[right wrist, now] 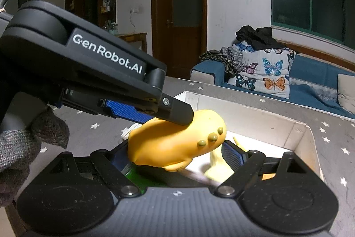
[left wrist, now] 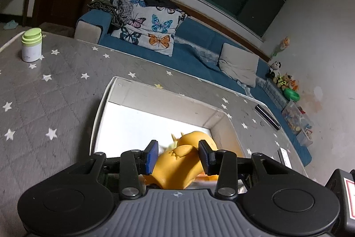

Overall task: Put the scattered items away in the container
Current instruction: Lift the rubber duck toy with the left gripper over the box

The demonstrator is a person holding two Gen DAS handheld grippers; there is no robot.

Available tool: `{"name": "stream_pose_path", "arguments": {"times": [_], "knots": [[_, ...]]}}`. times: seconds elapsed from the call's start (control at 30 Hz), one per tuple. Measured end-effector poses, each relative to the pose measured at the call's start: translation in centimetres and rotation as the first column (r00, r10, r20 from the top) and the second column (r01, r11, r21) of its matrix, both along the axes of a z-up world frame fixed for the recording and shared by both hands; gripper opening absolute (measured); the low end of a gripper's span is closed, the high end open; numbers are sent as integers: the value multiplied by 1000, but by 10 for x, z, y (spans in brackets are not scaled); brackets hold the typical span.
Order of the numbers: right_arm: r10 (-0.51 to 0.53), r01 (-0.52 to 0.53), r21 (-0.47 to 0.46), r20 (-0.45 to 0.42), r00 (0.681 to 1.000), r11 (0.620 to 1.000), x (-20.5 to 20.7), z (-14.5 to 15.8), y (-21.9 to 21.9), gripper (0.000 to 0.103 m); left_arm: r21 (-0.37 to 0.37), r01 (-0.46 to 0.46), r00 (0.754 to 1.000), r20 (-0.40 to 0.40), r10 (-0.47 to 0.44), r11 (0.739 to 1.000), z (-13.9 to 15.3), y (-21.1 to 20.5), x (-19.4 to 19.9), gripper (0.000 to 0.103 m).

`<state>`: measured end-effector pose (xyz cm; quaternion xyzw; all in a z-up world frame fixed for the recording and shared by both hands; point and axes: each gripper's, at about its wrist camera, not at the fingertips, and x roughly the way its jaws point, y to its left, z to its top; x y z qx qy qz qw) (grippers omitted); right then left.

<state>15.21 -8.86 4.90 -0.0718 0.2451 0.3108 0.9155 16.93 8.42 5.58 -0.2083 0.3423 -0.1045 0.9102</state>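
A yellow-orange toy figure [left wrist: 177, 161] sits between the blue pads of my left gripper [left wrist: 178, 157], over the near end of a white open box [left wrist: 155, 92]. The jaws stand wide with a gap to the toy on each side. In the right wrist view the left gripper's fingers [right wrist: 177, 112] rest on top of the same toy [right wrist: 175, 143]. My right gripper [right wrist: 177, 154] is open just behind the toy, above the box [right wrist: 306, 139]. A pale yellow toy [right wrist: 216, 168] lies inside the box.
The box sits on a grey star-patterned tabletop [left wrist: 55, 103]. A white jar with a green lid [left wrist: 32, 44] stands at the far left. A black remote [left wrist: 267, 117] lies near the table's right edge. A blue sofa with a butterfly pillow [left wrist: 150, 30] is behind.
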Motion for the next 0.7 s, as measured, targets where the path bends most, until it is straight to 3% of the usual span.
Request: {"name": "stream_pose_path", "arguments": {"times": [0.37,0.57,0.7], "knots": [[22,-25,-33,-85,996,999,63,-13,20,88,-25,-40,997,-73,39,999,-24,21,55,43],[38,-48,-65,-143,989,997,82,-28,28,88,-47,-51,993,-114,45,998,-40,32,66,42],[38,-52,-99,-137,990,994,81,-35,34,89,-70,-56,991,-125,47,996,-45,36,65,42]]}}
